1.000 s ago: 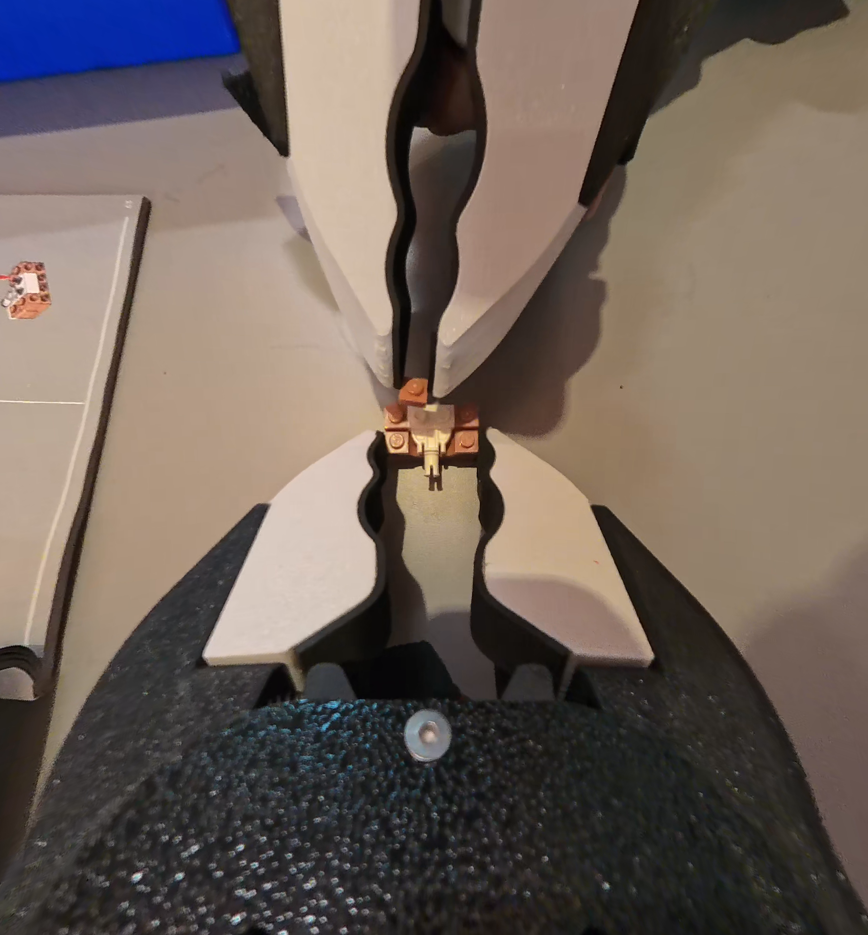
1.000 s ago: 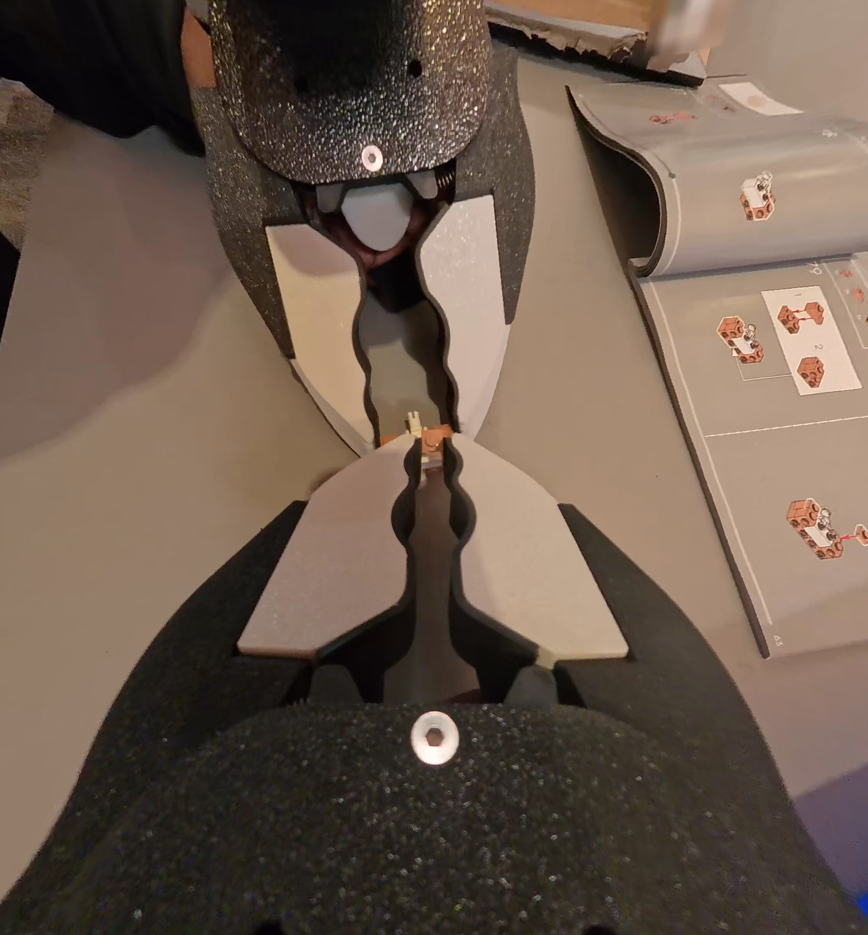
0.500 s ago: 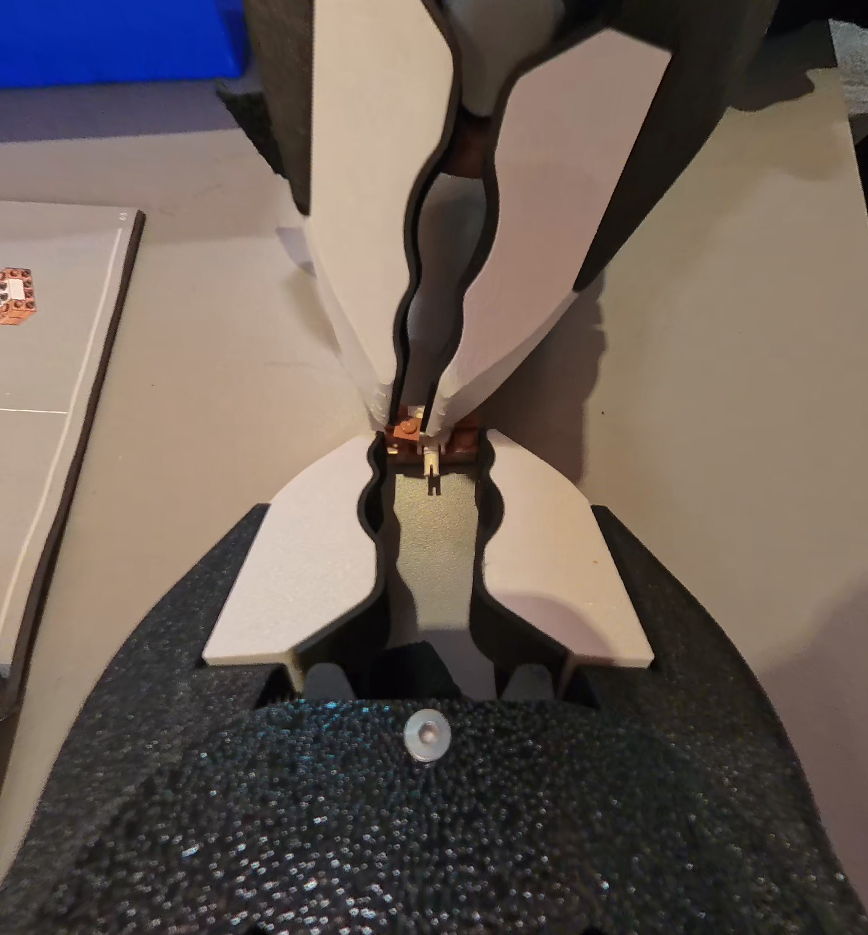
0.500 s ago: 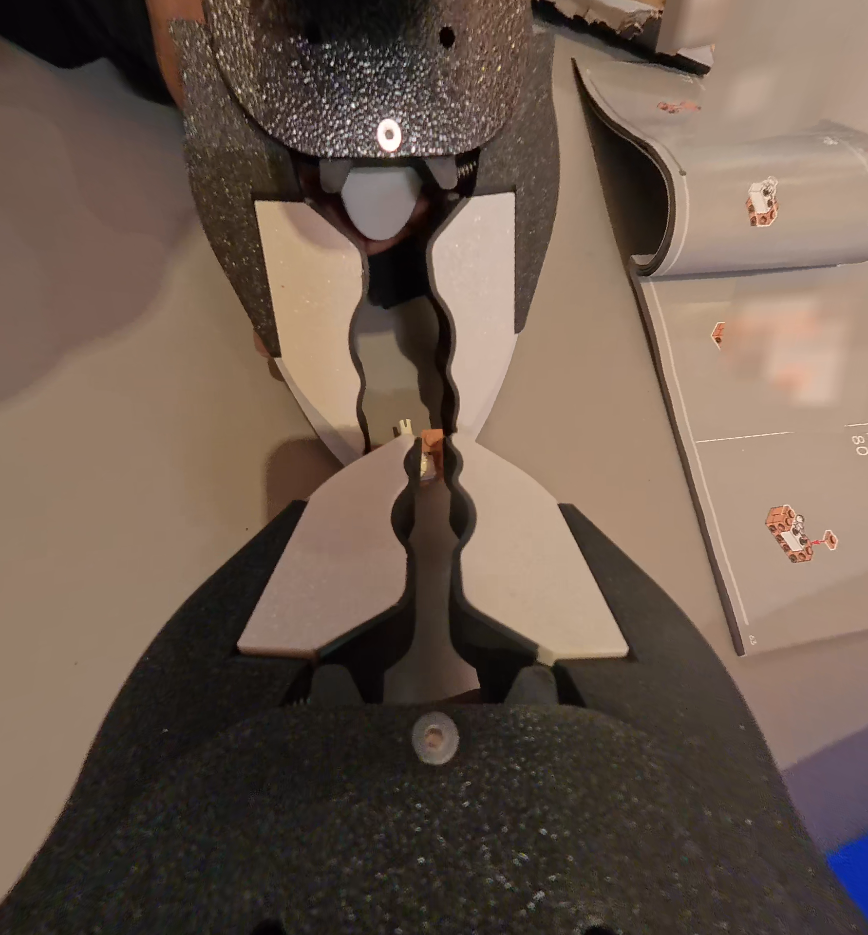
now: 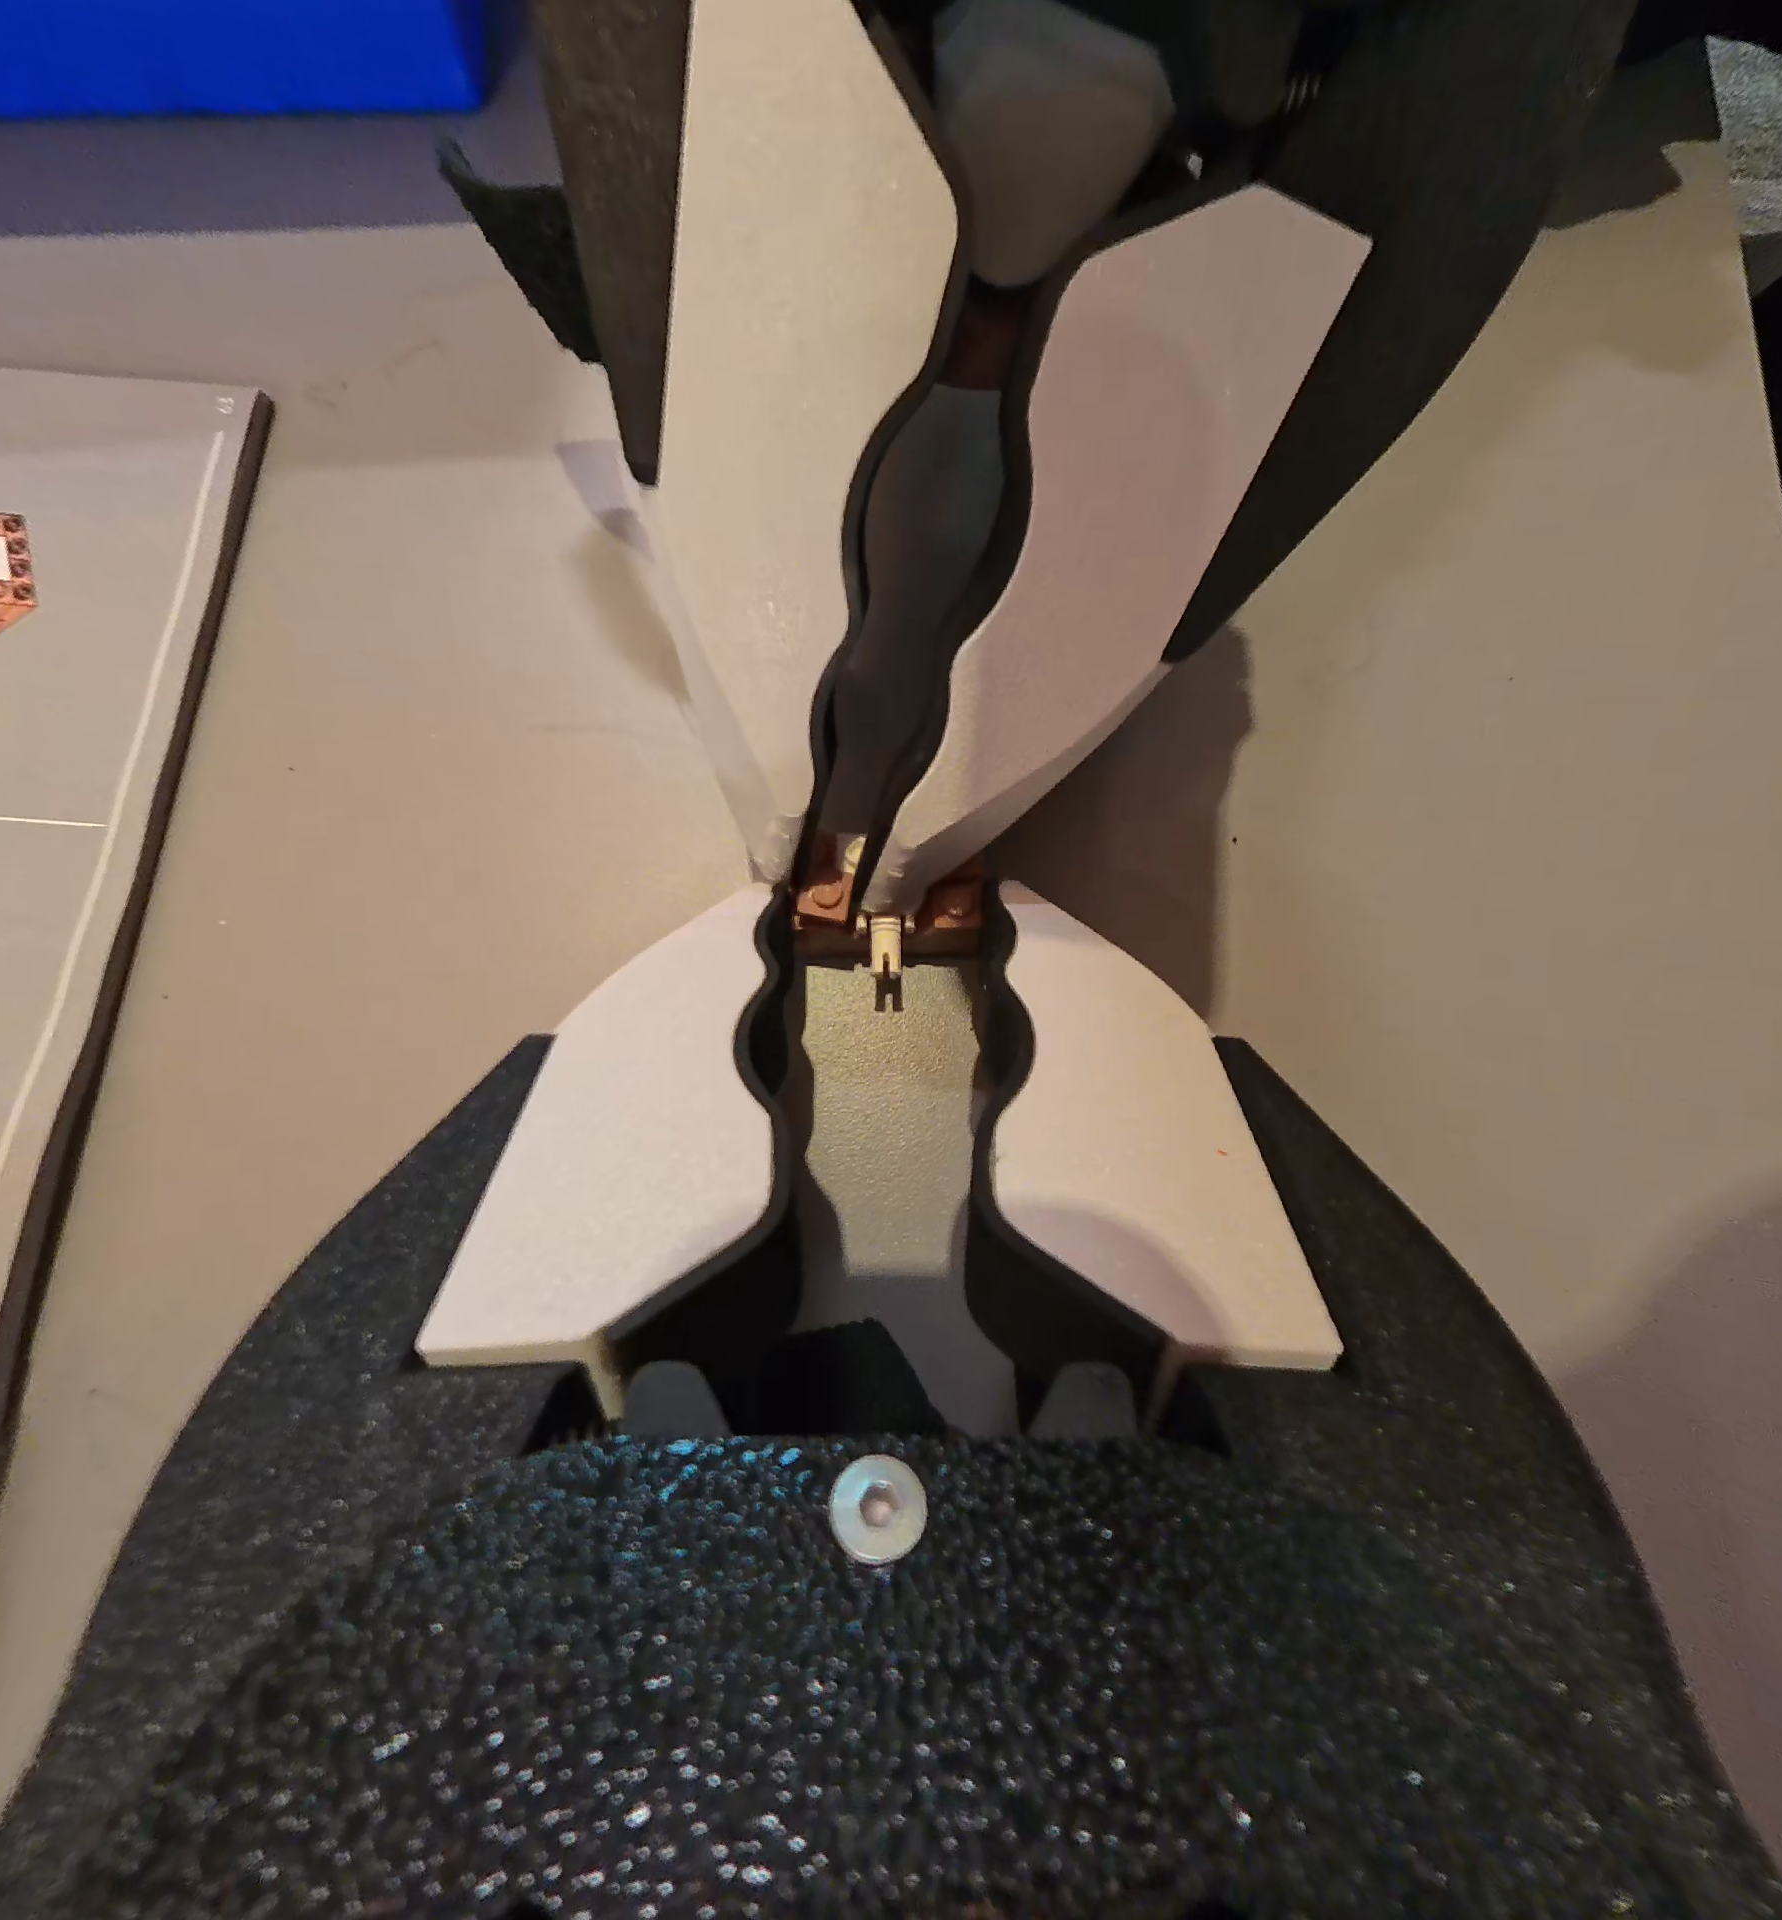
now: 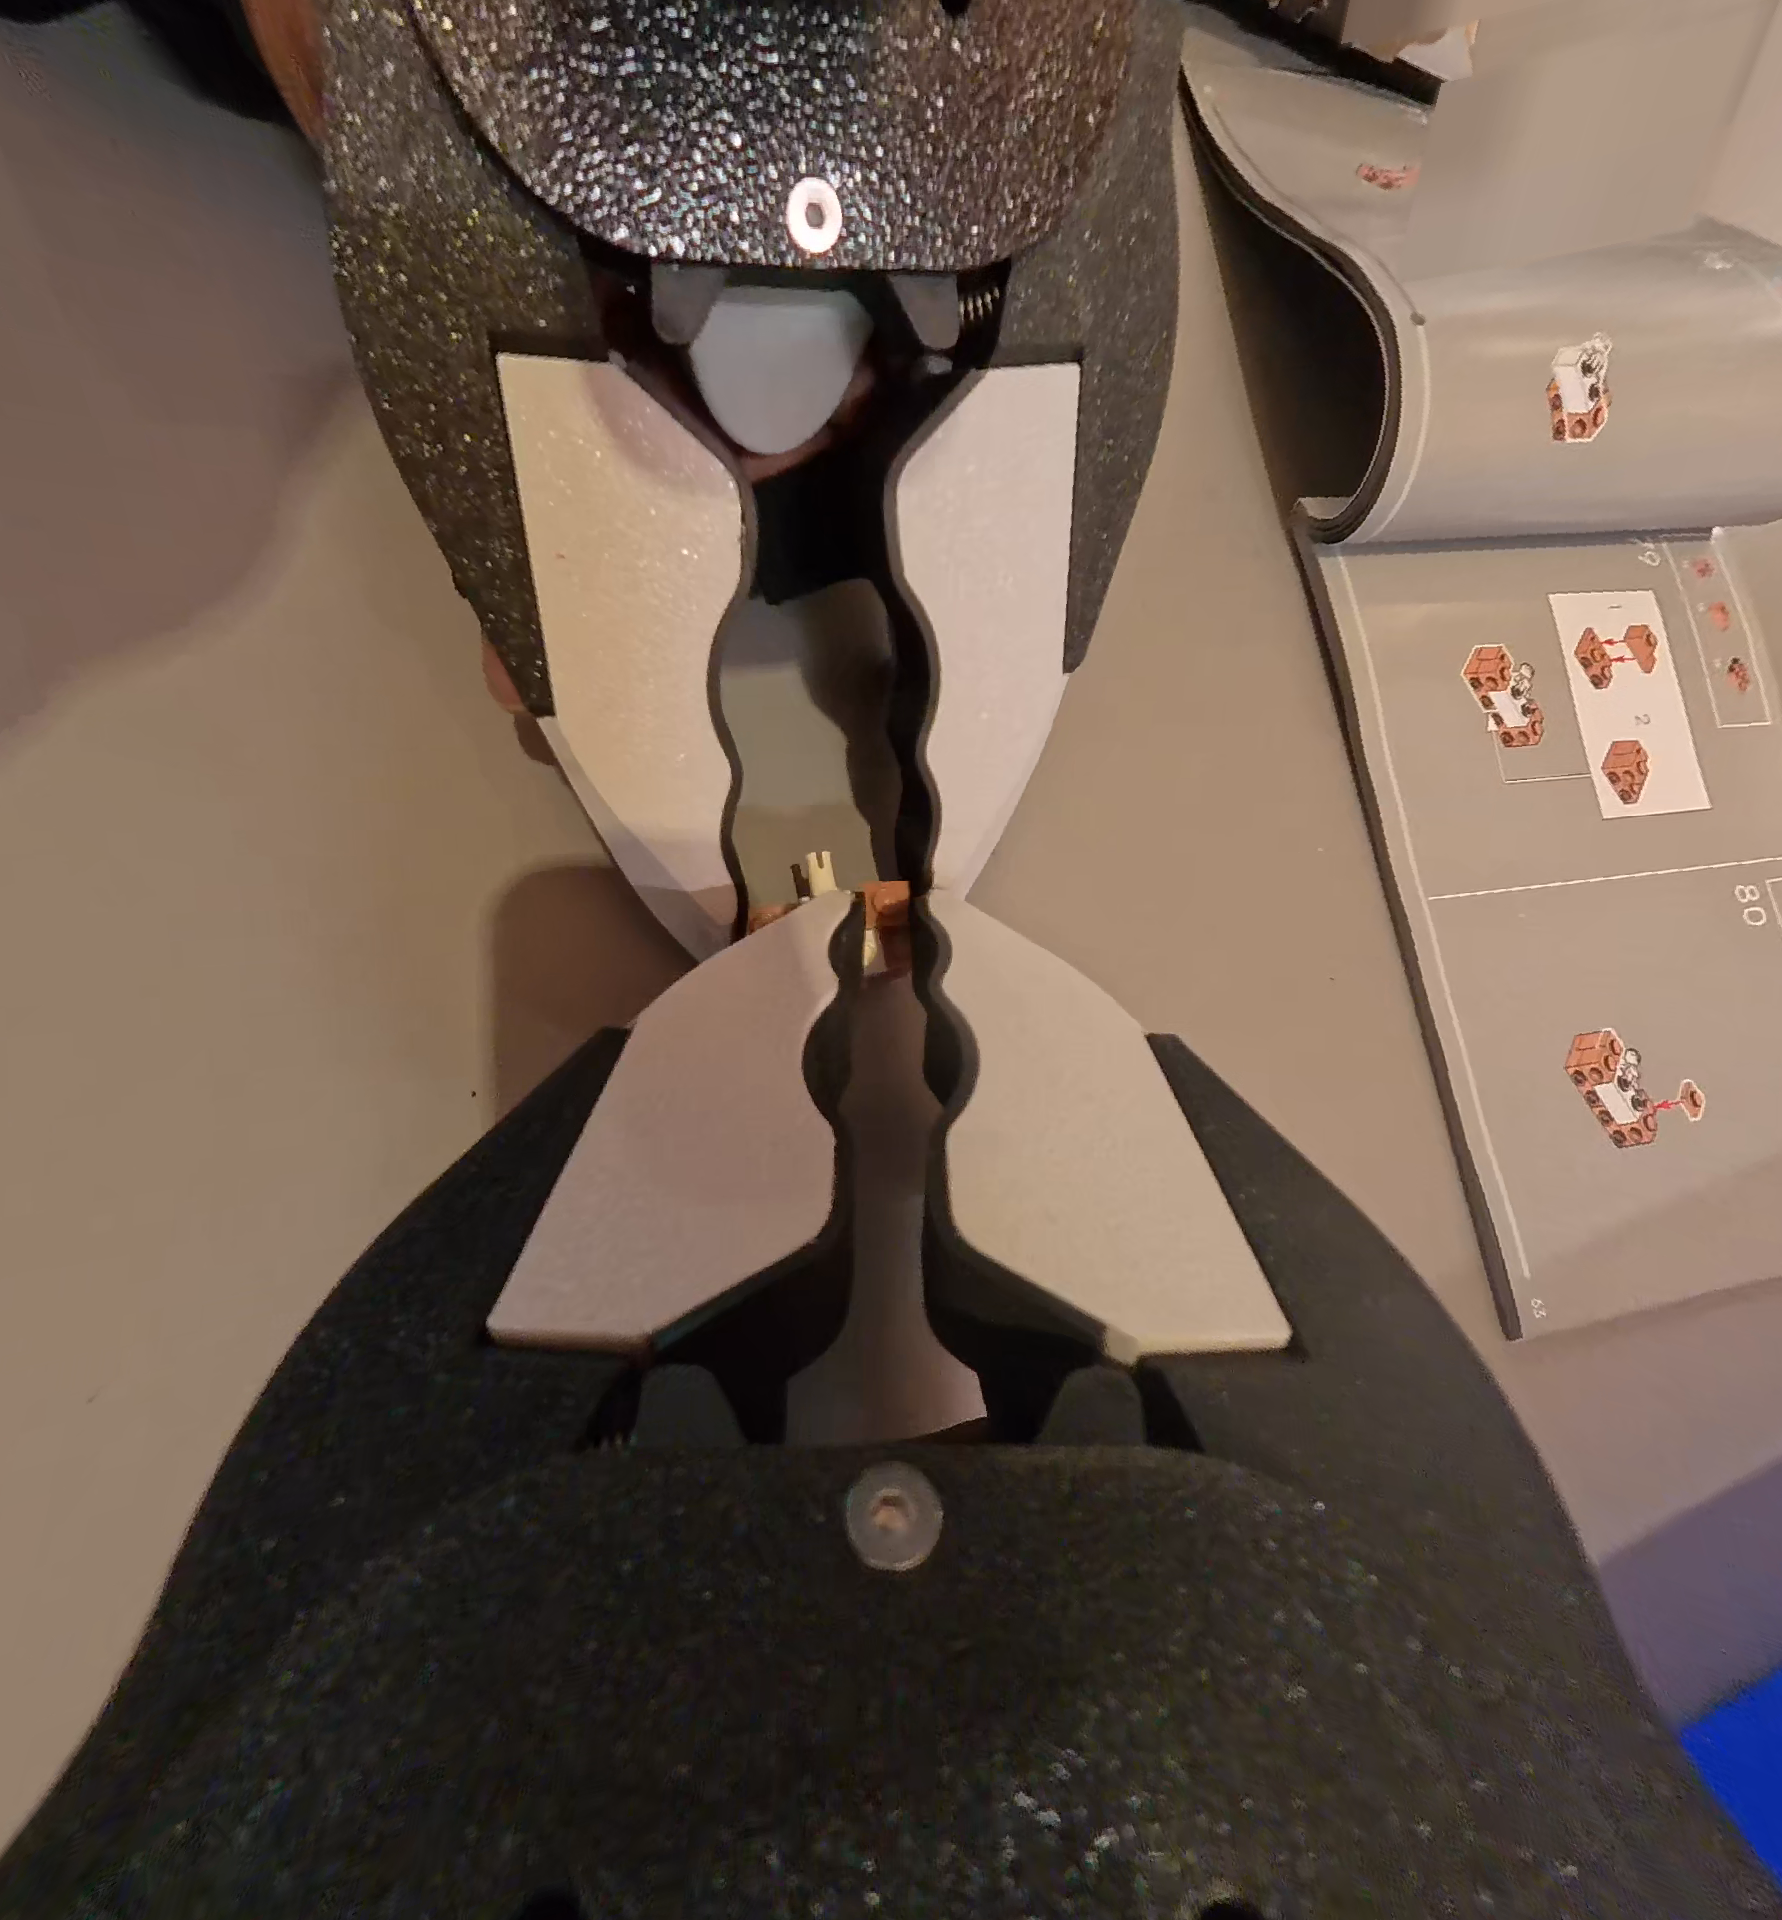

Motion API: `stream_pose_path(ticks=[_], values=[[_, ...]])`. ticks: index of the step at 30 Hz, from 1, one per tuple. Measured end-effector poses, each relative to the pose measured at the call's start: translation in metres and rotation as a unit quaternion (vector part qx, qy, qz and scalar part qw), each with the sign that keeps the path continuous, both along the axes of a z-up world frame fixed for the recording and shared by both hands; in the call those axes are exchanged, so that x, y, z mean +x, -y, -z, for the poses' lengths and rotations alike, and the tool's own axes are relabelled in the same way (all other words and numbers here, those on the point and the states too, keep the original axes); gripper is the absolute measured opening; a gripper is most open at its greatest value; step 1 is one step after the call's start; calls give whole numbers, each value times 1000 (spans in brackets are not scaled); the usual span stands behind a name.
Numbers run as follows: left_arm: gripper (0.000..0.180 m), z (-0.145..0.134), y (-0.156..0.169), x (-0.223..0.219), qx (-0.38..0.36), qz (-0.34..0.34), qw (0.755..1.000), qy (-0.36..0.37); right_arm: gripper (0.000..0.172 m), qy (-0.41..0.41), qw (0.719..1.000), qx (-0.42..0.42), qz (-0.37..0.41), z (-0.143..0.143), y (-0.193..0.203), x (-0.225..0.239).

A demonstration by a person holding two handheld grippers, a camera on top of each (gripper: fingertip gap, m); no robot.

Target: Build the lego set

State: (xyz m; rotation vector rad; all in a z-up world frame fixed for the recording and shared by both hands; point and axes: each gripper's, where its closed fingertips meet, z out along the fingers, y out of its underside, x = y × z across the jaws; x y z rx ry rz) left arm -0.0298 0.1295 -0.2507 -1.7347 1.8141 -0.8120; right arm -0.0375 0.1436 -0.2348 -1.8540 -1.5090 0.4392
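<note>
In the left wrist view, the left gripper [image 5: 892,920] is clamped across a small brown brick assembly [image 5: 827,902] with a cream pin [image 5: 883,943] sticking out of its near face toward the camera; both pads press on the assembly's outer ends, just above the grey bench [image 5: 399,883]. The right gripper [image 5: 851,857] comes in from the far side, nearly closed, and pinches a small brown piece [image 5: 822,856] down at the assembly's left studs, its fingertips touching the top of the build. An open instruction booklet [image 5: 66,665] lies to the left, well apart. In the right wrist view, the right gripper [image 6: 882,925] is seen narrowly closed on that small brown piece [image 6: 887,902], with a cream part just beside it between the pads; the left gripper [image 6: 830,888] faces it, and the cream pin [image 6: 817,871] shows between its fingers. The booklet [image 6: 1593,935] lies to the right on the bench [image 6: 191,935]. To seat the piece well, I judge the left grip should be rigid while the right presses straight down along the studs, square to the top, without twisting; a tilt could pop the piece sideways or shift the assembly in the pads.
</note>
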Motion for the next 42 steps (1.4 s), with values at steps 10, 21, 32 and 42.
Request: stream_pose_path(ticks=[10, 21, 32, 42], values=[[33, 0, 1, 0, -5, 1, 1000, -1, 9, 0, 1000, 5, 3, 1, -1, 1], [33, 0, 1, -1, -10, 1, 1000, -1, 10, -11, 1000, -8, 7, 0, -2, 1], [33, 0, 0, -1, -13, -2, 1000, 0, 10, -15, 1000, -9, 3, 0, 0, -1], [33, -1, 0, -1, -17, -4, 1000, 2, 11, 8, 998, 51, -31, -5, -1, 7]])
